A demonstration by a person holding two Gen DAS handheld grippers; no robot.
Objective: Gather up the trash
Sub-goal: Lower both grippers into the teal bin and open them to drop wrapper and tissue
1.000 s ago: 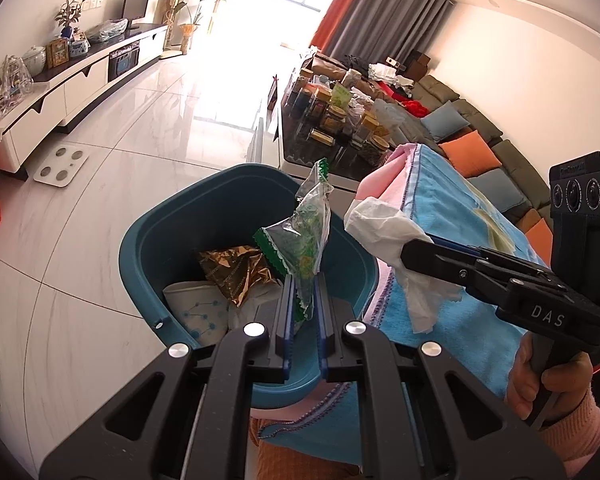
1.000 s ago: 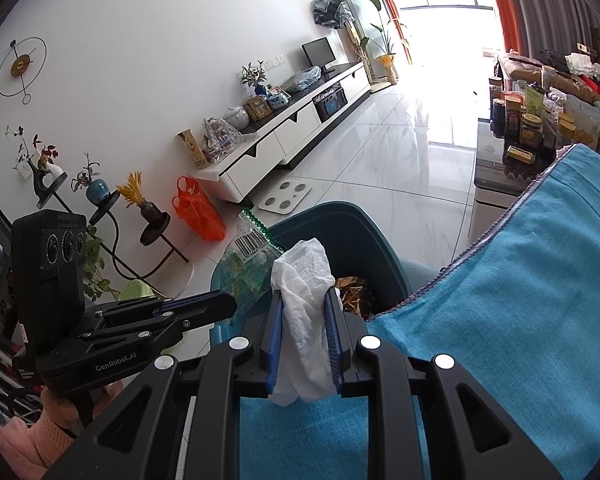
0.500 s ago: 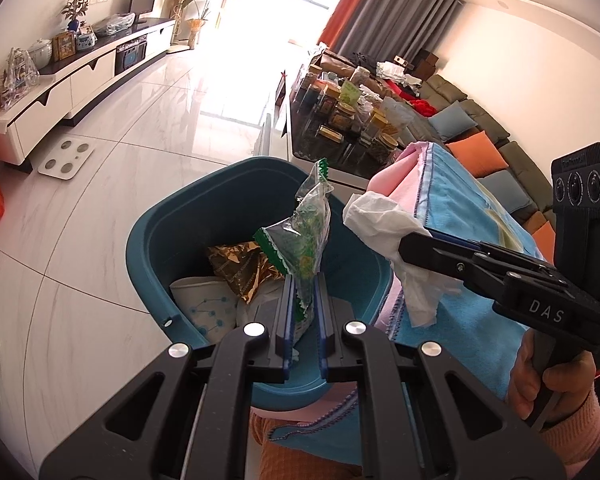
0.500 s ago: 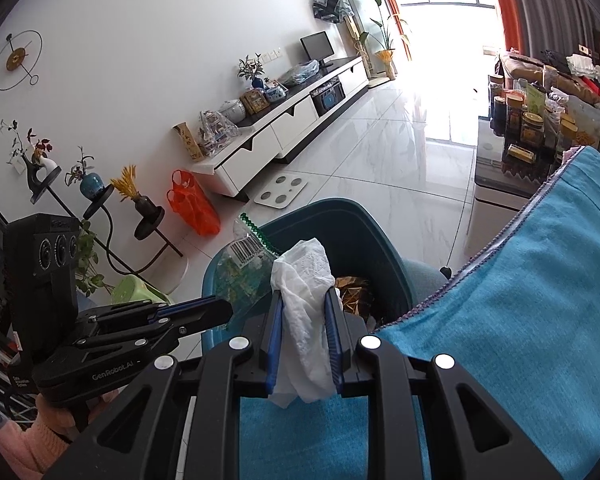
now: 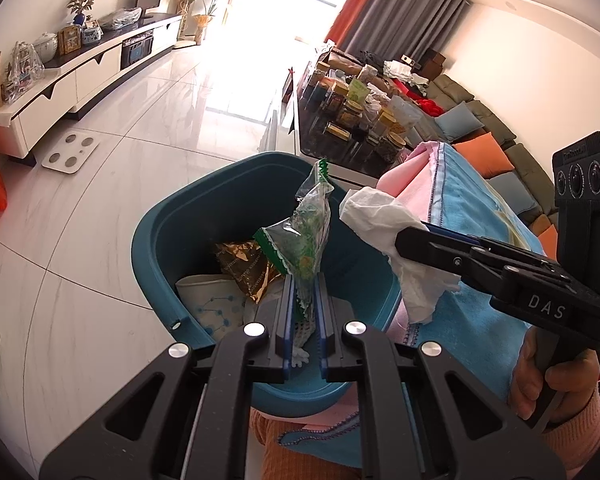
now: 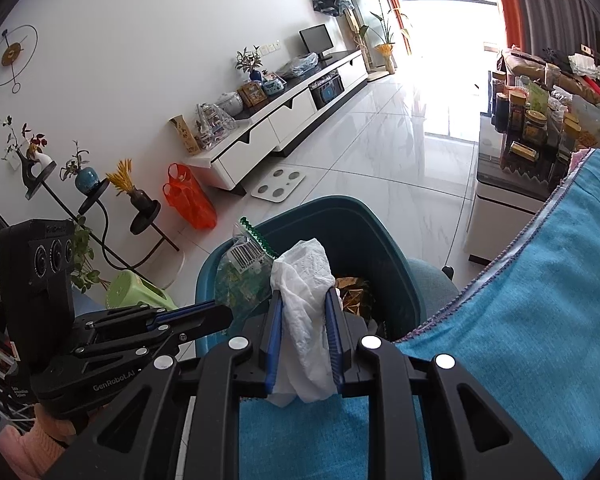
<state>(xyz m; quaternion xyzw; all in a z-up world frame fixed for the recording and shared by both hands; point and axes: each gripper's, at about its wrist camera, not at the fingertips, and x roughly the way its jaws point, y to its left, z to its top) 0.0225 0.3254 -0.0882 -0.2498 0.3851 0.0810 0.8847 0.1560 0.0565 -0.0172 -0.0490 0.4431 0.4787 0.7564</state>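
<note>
— Left wrist view first: what is the left hand-held gripper (image 5: 302, 284) doing?

— It is clenched on a green snack wrapper (image 5: 302, 240). The wrapper stands up from between the blue pads, right over the open teal bin (image 5: 160, 236).

— And what lies in the bin?

— A crumpled gold foil wrapper (image 5: 246, 268) and a white paper cup with a blue dotted pattern (image 5: 212, 304), both at the bottom.

— Where is the right hand-held gripper (image 6: 303, 308)?

— It comes in from the right of that same view, held by a hand (image 5: 552, 384) in a pink sleeve. It is grasping a crumpled white tissue (image 6: 304, 300); the tissue bulges out past the fingertips and also hangs down behind them.

— Is the tissue over the bin?

— At its right rim, above the edge where a blue cloth (image 6: 540, 320) with pink trim meets the bin. From the right wrist view the tissue sits in front of the bin's opening, with the green wrapper just to its left.

— Anything else nearby?

— A dark table (image 5: 320, 152) crowded with jars beyond the bin, and a white scale (image 5: 71, 153) on the tiled floor.
</note>
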